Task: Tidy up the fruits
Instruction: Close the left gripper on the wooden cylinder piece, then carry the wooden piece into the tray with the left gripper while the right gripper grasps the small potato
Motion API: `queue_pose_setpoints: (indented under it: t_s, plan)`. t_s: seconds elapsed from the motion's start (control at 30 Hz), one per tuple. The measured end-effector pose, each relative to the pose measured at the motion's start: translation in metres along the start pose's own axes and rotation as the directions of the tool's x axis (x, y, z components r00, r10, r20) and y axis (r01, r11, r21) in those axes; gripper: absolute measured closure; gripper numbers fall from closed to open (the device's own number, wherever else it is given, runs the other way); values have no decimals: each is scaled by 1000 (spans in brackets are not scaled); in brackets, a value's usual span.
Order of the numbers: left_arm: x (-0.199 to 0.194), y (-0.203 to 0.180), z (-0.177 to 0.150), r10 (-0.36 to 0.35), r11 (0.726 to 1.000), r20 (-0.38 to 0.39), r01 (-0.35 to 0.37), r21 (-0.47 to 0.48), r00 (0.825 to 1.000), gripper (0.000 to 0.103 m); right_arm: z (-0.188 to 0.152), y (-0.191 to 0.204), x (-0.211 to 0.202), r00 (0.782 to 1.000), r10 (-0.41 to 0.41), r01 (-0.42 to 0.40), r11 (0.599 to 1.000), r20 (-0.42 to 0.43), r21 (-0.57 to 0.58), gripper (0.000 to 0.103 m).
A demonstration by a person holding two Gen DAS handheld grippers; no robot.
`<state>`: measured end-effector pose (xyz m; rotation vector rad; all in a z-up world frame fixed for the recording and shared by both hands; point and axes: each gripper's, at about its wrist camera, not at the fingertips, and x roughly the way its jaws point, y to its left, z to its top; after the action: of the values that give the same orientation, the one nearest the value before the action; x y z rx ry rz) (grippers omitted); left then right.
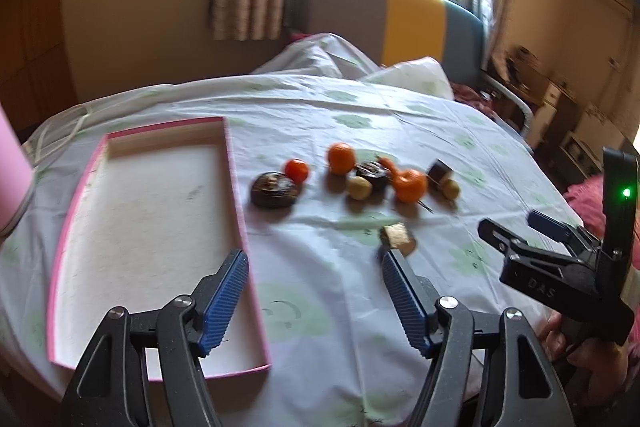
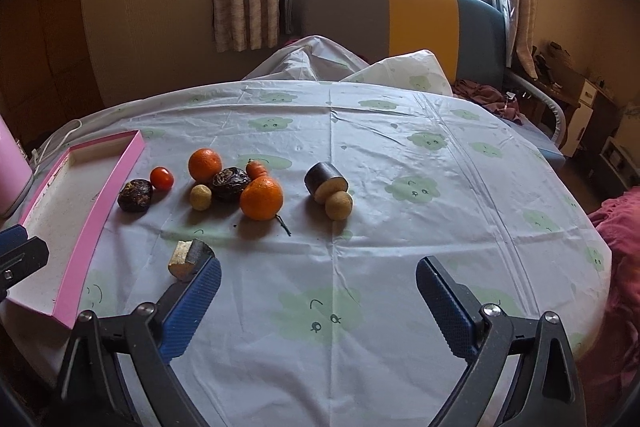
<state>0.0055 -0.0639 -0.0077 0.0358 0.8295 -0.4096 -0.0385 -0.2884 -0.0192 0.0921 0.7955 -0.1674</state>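
Note:
Several fruits lie grouped on the table: two oranges (image 2: 261,198) (image 2: 205,164), a small tomato (image 2: 162,178), two dark wrinkled fruits (image 2: 135,195) (image 2: 230,183), two small yellow-brown fruits (image 2: 339,203) (image 2: 200,197), a small carrot-like piece (image 2: 256,169) and a dark cut piece (image 2: 326,181). A brown cut chunk (image 2: 188,258) lies nearer. An empty pink-rimmed tray (image 1: 236,167) sits at the left. My left gripper (image 1: 314,263) is open, over the tray's right edge. My right gripper (image 2: 318,277) is open and empty above the cloth; it also shows in the left wrist view (image 1: 508,229).
The table has a pale cloth (image 2: 400,147) with green cloud prints. A pink object (image 2: 10,171) stands at the far left. Behind are a grey, yellow and blue headboard (image 2: 400,15), curtains and a window. Red fabric (image 2: 620,227) lies at the right.

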Motion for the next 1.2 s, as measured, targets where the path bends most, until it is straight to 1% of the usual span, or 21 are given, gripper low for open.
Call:
queue_pose_setpoints:
  t_s: [0.03, 0.07, 0.17, 0.27, 0.4, 0.5, 0.57, 0.6, 0.63, 0.67, 0.7, 0.73, 0.77, 0.8, 0.87, 0.97, 1.1, 1.2]
  plan:
    - [7, -6, 1, -18, 1000, -14, 18, 21, 1000, 37, 0, -3, 2, 1000, -2, 2, 1000, -10, 9, 22]
    - [14, -11, 2, -35, 999, -31, 36, 35, 999, 37, -1, -7, 3, 1000, -5, 5, 1000, -21, 18, 29]
    - [38, -26, 5, -89, 995, -97, 93, 38, 991, 38, -2, -20, 6, 999, -6, 8, 998, -38, 58, 31]
    - [58, -40, 6, -108, 993, -132, 114, 43, 985, 39, -4, -31, 9, 999, -21, 24, 997, -49, 75, 32]
    - [75, -53, 9, -102, 993, -140, 109, 45, 985, 39, -6, -42, 17, 997, -19, 27, 994, -71, 106, 32]
    - [89, -55, 10, -88, 994, -162, 96, 41, 983, 39, -7, -45, 20, 997, 6, 3, 993, -76, 121, 32]
    - [97, -57, 11, -71, 996, -161, 80, 50, 984, 40, -6, -44, 22, 997, 23, -15, 994, -73, 113, 32]
    - [101, -57, 11, -78, 995, -163, 86, 42, 984, 50, -5, -44, 23, 997, 34, -26, 993, -72, 115, 32]
    - [105, -57, 11, -90, 995, -174, 98, 37, 981, 65, -3, -45, 25, 996, 47, -38, 992, -74, 119, 32]
    - [108, -56, 10, -95, 994, -186, 104, 38, 978, 66, -2, -44, 27, 996, 57, -48, 992, -76, 117, 35]
    - [108, -55, 9, -105, 993, -180, 113, 33, 978, 67, 0, -43, 29, 995, 63, -54, 993, -77, 108, 39]
    - [106, -53, 8, -117, 992, -175, 124, 30, 978, 67, 2, -41, 32, 994, 70, -62, 993, -82, 101, 48]
    - [105, -51, 6, -126, 991, -175, 133, 26, 977, 67, 4, -40, 35, 993, 83, -75, 992, -85, 98, 53]
    - [103, -49, 5, -127, 991, -171, 133, 25, 977, 67, 7, -40, 39, 992, 96, -88, 992, -84, 95, 54]
    - [98, -45, 2, -112, 993, -163, 117, 22, 980, 67, 13, -38, 47, 990, 110, -103, 991, -84, 81, 59]
    - [95, -39, -4, -110, 993, -150, 114, 17, 983, 67, 23, -37, 63, 986, 137, -129, 988, -95, 80, 59]
    - [96, -38, -5, -116, 993, -139, 118, 8, 983, 67, 36, -34, 89, 978, 160, -153, 986, -133, 58, 59]
    - [97, -37, -5, -120, 992, -136, 123, 13, 983, 68, 40, -30, 105, 975, 148, -146, 989, -163, 28, 59]
